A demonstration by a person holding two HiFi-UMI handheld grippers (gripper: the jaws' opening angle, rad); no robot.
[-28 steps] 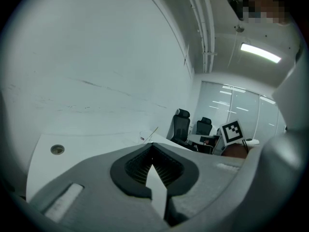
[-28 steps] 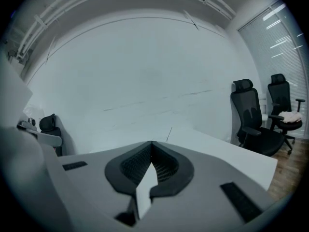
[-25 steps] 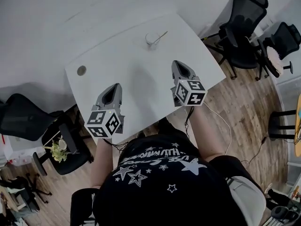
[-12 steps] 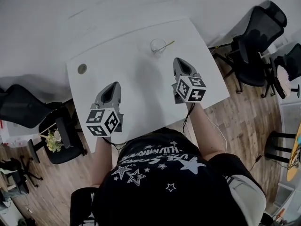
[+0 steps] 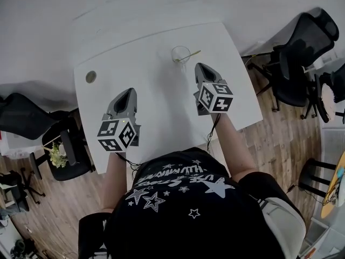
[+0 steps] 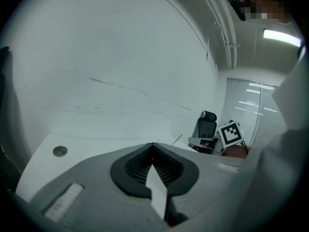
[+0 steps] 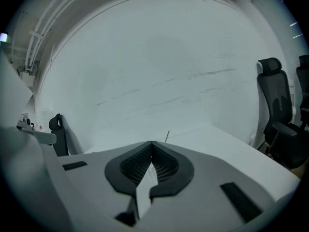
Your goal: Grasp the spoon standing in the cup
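Observation:
A clear glass cup (image 5: 180,54) stands near the far edge of the white table (image 5: 161,101). A thin spoon (image 5: 190,54) leans out of it to the right. My right gripper (image 5: 199,66) hangs just short of the cup, a little to its right, jaws shut and empty. In the right gripper view only the spoon's handle (image 7: 167,136) shows above the shut right gripper (image 7: 151,142); the cup is hidden behind it. My left gripper (image 5: 130,91) is shut over the table's left half, well away from the cup. Past the shut left gripper (image 6: 152,144) the spoon handle (image 6: 176,139) shows.
A round cable hole (image 5: 90,76) sits at the table's far left corner. Black office chairs (image 5: 302,42) stand to the right, another chair (image 5: 27,120) to the left beside a small plant (image 5: 55,158). A pale wall runs behind the table.
Both grippers have moved forward over the table; the right one has closed much of its gap to the cup. Both stay shut.

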